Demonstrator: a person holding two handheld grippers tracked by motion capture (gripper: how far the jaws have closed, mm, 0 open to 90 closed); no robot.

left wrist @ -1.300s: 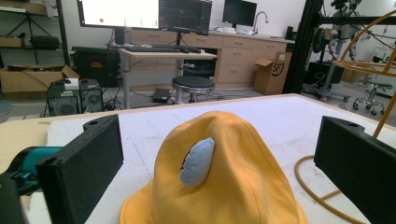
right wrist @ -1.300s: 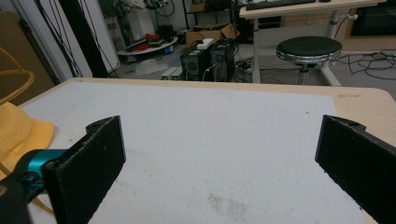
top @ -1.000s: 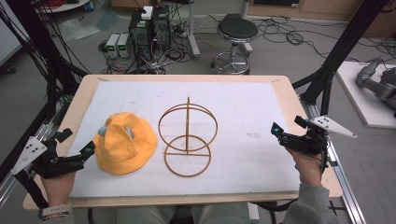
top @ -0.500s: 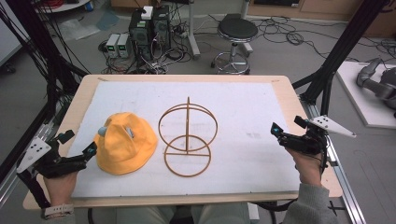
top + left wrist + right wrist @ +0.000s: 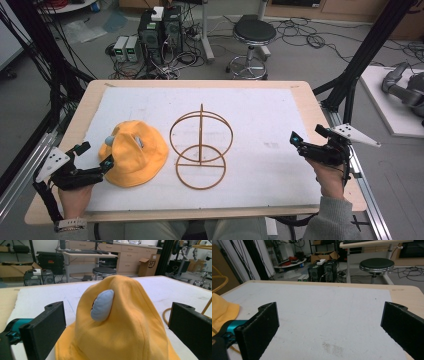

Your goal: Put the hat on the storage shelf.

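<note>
Hat (image 5: 117, 322) btwn open L jaws, untouched

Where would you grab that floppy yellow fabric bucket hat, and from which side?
Probably at the top of the soft crown of the yellow fabric bucket hat, coming from the person's side with the left gripper, whose open jaws already straddle it in the left gripper view. The brim lies flat on the white mat, hard to get under; the crown stands up and narrows, so it can pinch.

left gripper (image 5: 93, 157) edged nearer the yellow hat (image 5: 134, 159), jaws wide
</note>
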